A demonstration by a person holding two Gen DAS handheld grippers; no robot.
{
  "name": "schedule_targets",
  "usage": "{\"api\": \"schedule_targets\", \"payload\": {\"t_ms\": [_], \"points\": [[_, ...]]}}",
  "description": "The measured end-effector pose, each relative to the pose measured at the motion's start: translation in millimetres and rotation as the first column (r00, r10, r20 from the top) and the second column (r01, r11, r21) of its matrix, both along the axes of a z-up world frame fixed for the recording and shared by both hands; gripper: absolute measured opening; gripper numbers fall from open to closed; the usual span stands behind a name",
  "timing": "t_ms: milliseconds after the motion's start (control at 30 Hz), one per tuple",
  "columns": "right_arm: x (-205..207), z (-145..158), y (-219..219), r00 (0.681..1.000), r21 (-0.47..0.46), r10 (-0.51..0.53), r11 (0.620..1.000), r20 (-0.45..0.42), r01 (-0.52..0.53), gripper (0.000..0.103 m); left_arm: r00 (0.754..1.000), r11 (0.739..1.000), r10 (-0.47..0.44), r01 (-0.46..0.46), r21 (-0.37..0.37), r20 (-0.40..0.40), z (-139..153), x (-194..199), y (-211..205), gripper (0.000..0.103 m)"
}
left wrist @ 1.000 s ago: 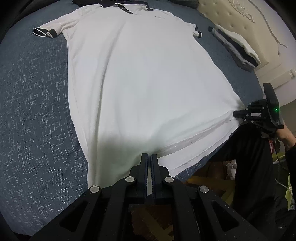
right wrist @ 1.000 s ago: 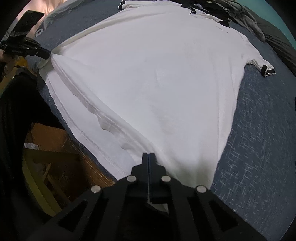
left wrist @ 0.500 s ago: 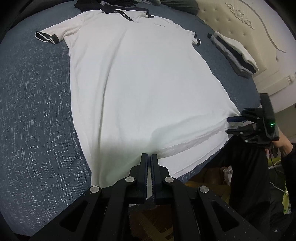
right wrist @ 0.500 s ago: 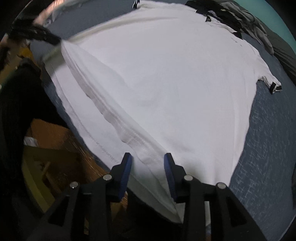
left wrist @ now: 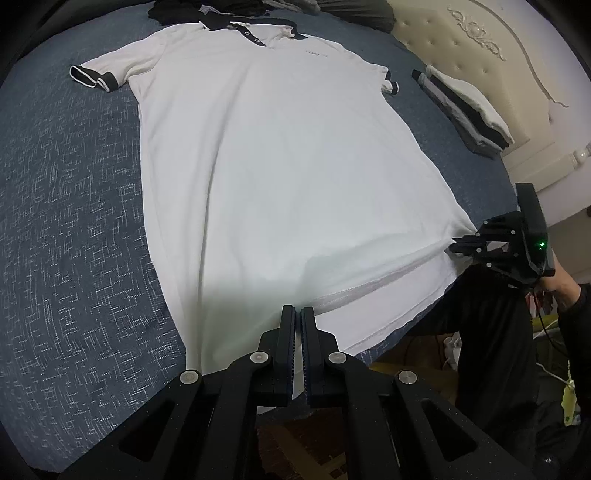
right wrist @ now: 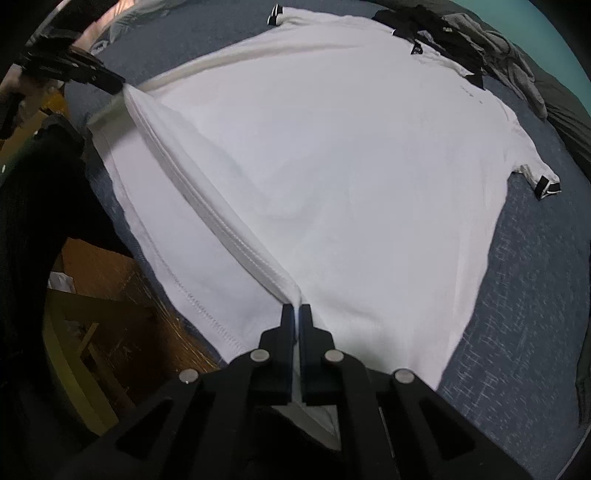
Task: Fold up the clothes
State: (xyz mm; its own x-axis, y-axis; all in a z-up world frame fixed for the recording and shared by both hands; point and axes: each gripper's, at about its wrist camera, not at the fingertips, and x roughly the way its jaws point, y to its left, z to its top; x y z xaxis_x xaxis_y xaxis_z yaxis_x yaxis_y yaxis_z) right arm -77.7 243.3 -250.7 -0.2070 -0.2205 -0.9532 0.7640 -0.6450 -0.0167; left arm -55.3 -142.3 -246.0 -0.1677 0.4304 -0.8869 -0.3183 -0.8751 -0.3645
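Left wrist view: a white polo shirt (left wrist: 288,166) lies face up and spread flat on a bed under a dark blue-grey bedspread (left wrist: 66,229), its black collar at the far end and black-trimmed sleeves out to both sides. The left claw (left wrist: 298,314) is pressed together on the shirt's upper hem layer at the near left corner. Only this view shows a stack of folded clothes (left wrist: 465,107) beside the cream tufted headboard (left wrist: 472,40), well apart from the shirt. The right claw (left wrist: 460,245) appears at the right edge, pinching the hem's other corner.

Right wrist view: the right claw (right wrist: 297,314) is closed on the hem, white cloth caught between its tips. The lifted hem runs as a taut stitched ridge to the left claw (right wrist: 114,83), while the lower layer hangs over the bed's edge. Only here are a heap of dark clothes (right wrist: 480,33) past the collar and the wooden floor (right wrist: 110,280) below visible.
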Motion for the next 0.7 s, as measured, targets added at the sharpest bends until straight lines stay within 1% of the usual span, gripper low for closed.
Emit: {"api": "schedule_targets", "payload": {"t_ms": [167, 267, 300, 367, 467, 567, 700], "points": [[10, 19, 11, 0.999, -0.037, 0.036, 0.999, 0.026, -0.035, 0.002, 0.999, 1.0, -0.029, 0.029, 0.001, 0.013, 1, 6, 2, 0.003], [13, 23, 25, 0.997, -0.03, 0.06, 0.998, 0.04, -0.059, 0.002, 0.998, 0.998, -0.054, 0.055, -0.01, 0.027, -1, 12, 5, 0.003], [16, 24, 23, 0.997, -0.023, 0.069, 0.997, 0.045, -0.068, 0.002, 0.998, 0.998, -0.062, 0.062, -0.014, 0.032, -3, 14, 6, 0.003], [38, 29, 10, 0.995, -0.002, 0.081, 0.997, 0.055, -0.081, 0.002, 0.996, 0.997, -0.071, 0.073, -0.036, 0.045, -10, 18, 9, 0.001], [55, 16, 3, 0.994, 0.023, 0.086, 0.996, 0.063, -0.088, 0.002, 0.995, 0.996, -0.073, 0.077, -0.047, 0.073, -24, 22, 11, 0.001], [53, 10, 10, 0.994, 0.017, 0.074, 0.997, 0.076, -0.075, 0.002, 0.994, 0.996, -0.063, 0.068, -0.055, 0.09, -36, 23, 10, 0.001], [52, 11, 12, 0.993, 0.036, 0.088, 0.995, 0.078, -0.091, 0.002, 0.996, 0.998, -0.028, 0.032, -0.054, 0.079, -35, 21, -2, 0.001]]}}
